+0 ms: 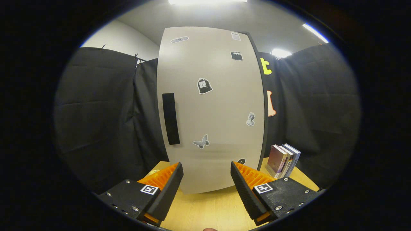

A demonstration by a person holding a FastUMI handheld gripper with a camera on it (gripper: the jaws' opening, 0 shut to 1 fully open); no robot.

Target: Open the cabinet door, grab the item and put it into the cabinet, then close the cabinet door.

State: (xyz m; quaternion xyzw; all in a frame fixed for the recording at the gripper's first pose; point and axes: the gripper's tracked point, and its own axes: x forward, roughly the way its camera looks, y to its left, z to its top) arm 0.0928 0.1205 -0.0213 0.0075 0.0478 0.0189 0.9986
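Straight ahead of the gripper [207,168], just beyond the fingertips: a tall pale cabinet [212,109] standing on a light wooden tabletop [208,208], door [221,134] closed and dotted with small stickers. Jaws released, spread wide, grasping nothing, with the lower part of the door framed between them.

On the door's left side, a dark vertical handle [170,118], long axis running up and down, set close to the left edge. Handle above and slightly left of the left finger [167,186], nearer to that finger than to the right one [247,189]. Hinge side likely along the dark right edge, judging by the handle's placement, so an outward swing toward the right seems probable.

Right of the cabinet, standing on the table near its far right corner: a small row of books [284,160], upright and leaning a little, touching one another, just beside the cabinet's lower right corner. Likely the item to be stored, though not certain.

First step not yet done. Next move likely calls for rising and shifting left, bringing the upright handle between the open fingers before closing on it.
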